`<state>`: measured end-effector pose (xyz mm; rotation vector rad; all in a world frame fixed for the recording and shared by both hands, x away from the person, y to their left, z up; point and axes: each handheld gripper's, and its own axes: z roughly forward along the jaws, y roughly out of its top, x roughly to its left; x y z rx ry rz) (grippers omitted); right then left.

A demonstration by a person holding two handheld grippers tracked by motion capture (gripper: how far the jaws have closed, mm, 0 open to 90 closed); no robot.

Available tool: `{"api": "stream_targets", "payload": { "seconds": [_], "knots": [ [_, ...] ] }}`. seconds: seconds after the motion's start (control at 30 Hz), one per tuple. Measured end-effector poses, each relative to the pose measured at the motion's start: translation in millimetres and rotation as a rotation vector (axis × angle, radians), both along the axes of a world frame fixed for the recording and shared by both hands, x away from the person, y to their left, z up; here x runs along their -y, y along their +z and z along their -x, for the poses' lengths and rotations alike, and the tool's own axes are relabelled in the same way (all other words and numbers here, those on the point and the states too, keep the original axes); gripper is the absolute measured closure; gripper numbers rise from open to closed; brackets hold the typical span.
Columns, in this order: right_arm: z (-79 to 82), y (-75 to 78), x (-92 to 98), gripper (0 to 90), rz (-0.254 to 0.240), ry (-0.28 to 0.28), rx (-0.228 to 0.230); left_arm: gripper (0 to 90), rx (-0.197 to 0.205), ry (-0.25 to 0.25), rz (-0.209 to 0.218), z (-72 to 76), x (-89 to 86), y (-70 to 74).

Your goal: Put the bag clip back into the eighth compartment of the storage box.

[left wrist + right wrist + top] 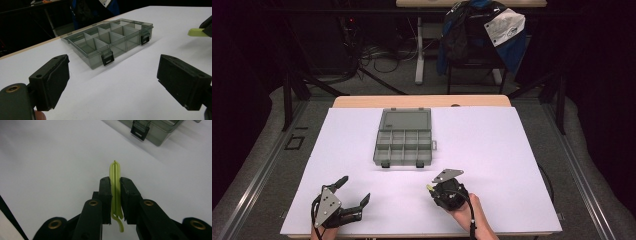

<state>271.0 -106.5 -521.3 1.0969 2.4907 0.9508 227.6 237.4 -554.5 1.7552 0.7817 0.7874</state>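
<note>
The right gripper [115, 195] was clenched on a thin yellow-green clip [115, 173], held above the white table [512, 150], well short of the open compartment box [403, 142]. The left gripper [354, 192] stood released and empty. Risk noted: the jaws pinched the clip's flat sides only; it could slip or twist out in transit.

Beyond my white table [492, 150] I see a chair [477, 55] draped with a blue jacket [512, 35]. Cables [377, 57] tangle on the grey floor there.
</note>
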Motion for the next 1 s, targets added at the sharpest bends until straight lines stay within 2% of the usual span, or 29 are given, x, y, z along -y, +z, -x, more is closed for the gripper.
{"api": "stream_targets", "payload": {
  "seconds": [0.27, 0.4, 0.47, 1.0],
  "knots": [
    [-5.0, 9.2, 3.1, 79.8, 0.009, -0.001, 0.030, 10.8, 0.000, 0.000, 0.000, 0.1, -0.3, 0.3],
    [-7.0, 10.2, 4.3, 79.8, -0.010, 0.007, 0.057, 10.8, 0.000, 0.000, 0.001, 0.3, -0.3, 0.2],
    [-7.0, 11.6, 4.7, 79.8, 0.000, 0.010, 0.047, 10.8, 0.000, 0.000, 0.001, 0.3, -0.3, 0.2],
    [-18.8, 20.8, 7.3, 79.9, -0.009, 0.005, 0.087, 10.8, 0.003, -0.005, 0.003, 0.8, -0.6, 0.6]
  ]
}}
